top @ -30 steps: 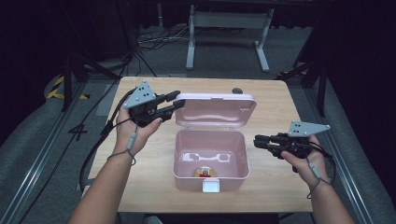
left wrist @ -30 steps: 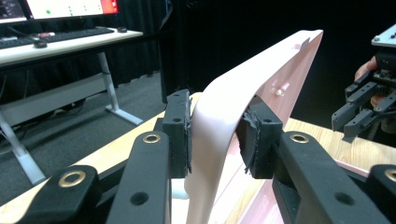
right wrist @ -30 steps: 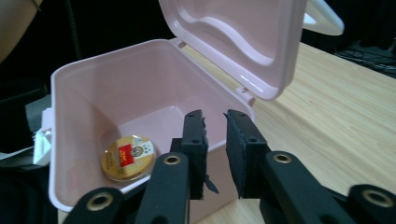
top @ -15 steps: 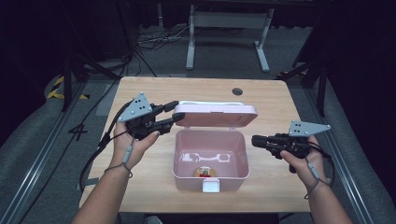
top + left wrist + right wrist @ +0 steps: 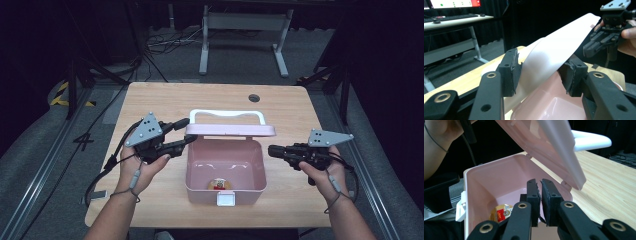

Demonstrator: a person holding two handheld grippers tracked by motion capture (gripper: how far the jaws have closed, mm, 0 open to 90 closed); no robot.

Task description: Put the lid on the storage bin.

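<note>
The pink box's lid (image 5: 231, 131) is being lowered, half closed, between the left gripper's (image 5: 186, 133) just-widening jaws; the right gripper (image 5: 272, 149), beside the box (image 5: 225, 187), is being held together, empty.

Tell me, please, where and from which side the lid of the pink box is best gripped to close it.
Probably the lid's left end, from the left side. The lid stands about half open, so its thin edge is free there, and the left gripper already has that edge between its jaws, which have just been opening. The white handle is a second choice, from behind. The right gripper waits shut beside the pink box.
</note>
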